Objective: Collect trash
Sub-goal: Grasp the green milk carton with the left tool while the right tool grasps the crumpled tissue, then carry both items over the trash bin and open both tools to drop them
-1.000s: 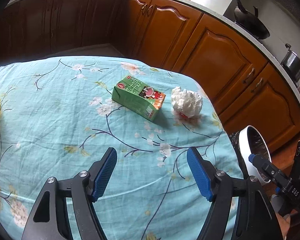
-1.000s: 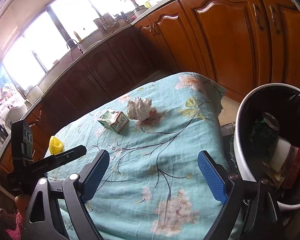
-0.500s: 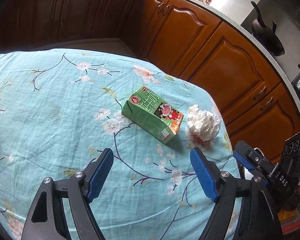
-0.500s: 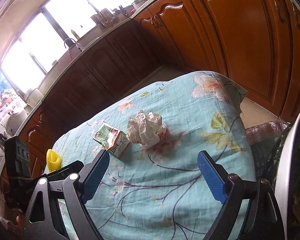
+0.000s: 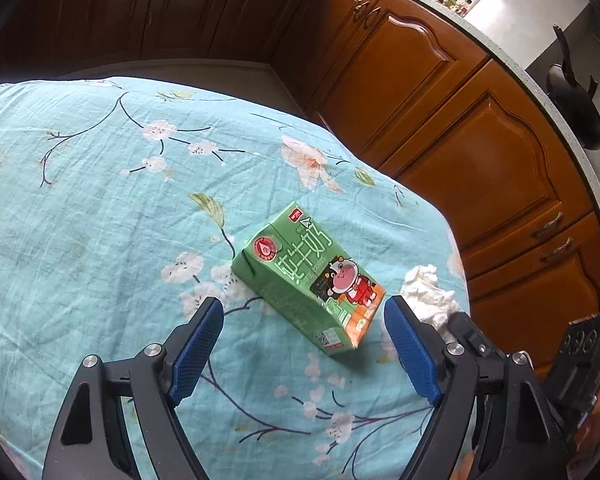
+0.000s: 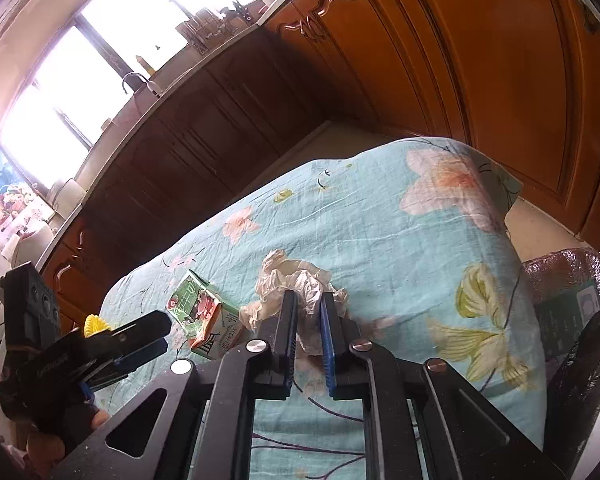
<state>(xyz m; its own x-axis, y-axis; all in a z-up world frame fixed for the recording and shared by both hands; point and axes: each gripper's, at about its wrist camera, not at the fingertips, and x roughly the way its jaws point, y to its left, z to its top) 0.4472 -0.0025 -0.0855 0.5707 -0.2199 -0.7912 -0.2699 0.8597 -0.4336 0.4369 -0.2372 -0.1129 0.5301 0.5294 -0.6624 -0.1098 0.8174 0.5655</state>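
Note:
A green milk carton (image 5: 312, 280) lies on its side on the teal flowered tablecloth (image 5: 100, 200). My left gripper (image 5: 304, 320) is open, its blue pads either side of the carton's near end, not touching it. The carton also shows in the right wrist view (image 6: 200, 312). A crumpled white tissue (image 5: 428, 296) lies just right of the carton. My right gripper (image 6: 308, 304) is shut on that tissue (image 6: 288, 280), which bulges out beyond the fingertips. The right gripper's body (image 5: 580, 360) shows at the left view's right edge.
A trash bin lined with a dark bag (image 6: 572, 320) stands beyond the table's right edge. A yellow object (image 6: 96, 324) lies far left on the cloth. Wooden kitchen cabinets (image 5: 460, 120) surround the table. The left gripper (image 6: 100, 352) appears at left in the right wrist view.
Both grippers moved forward over the table. The right gripper went from open to shut on the tissue. The left gripper came up to the carton and stays open.

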